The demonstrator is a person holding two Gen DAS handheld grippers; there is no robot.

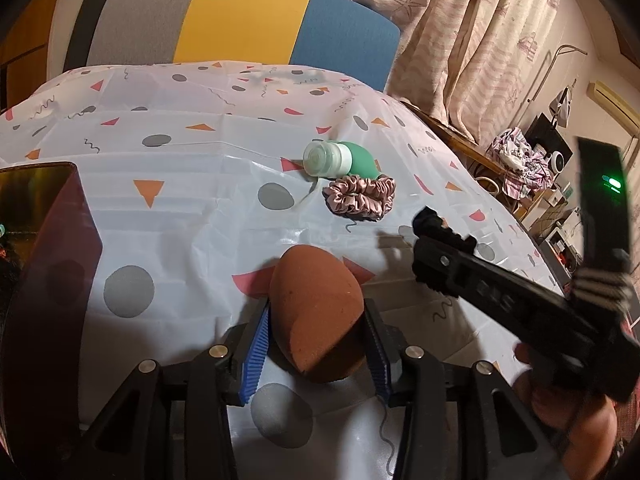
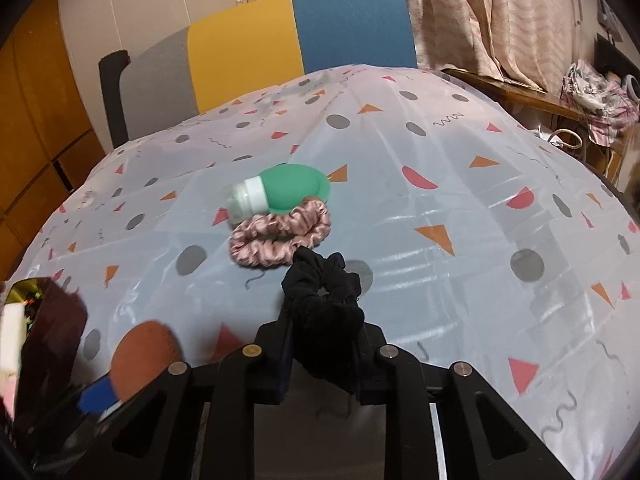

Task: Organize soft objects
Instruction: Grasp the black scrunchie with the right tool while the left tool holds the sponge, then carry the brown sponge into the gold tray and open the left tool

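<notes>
My left gripper [image 1: 316, 344] is shut on a brown egg-shaped makeup sponge [image 1: 316, 312], held just above the patterned tablecloth [image 1: 180, 208]. The sponge also shows at the lower left of the right wrist view [image 2: 144, 356]. My right gripper [image 2: 324, 356] is shut on a black scrunchie [image 2: 324, 304] and shows in the left wrist view [image 1: 430, 220] to the right of the sponge. A pink satin scrunchie [image 1: 360, 198] [image 2: 280, 232] lies on the cloth, touching a green soft squeeze bottle [image 1: 340, 160] [image 2: 280, 194] on its side behind it.
A dark red translucent box [image 1: 48, 272] [image 2: 44, 328] stands at the left edge of the table. A chair with a grey, yellow and blue back [image 1: 240, 24] [image 2: 296, 40] stands behind the table. Curtains [image 1: 480, 40] and a cluttered side shelf [image 1: 520, 160] are on the right.
</notes>
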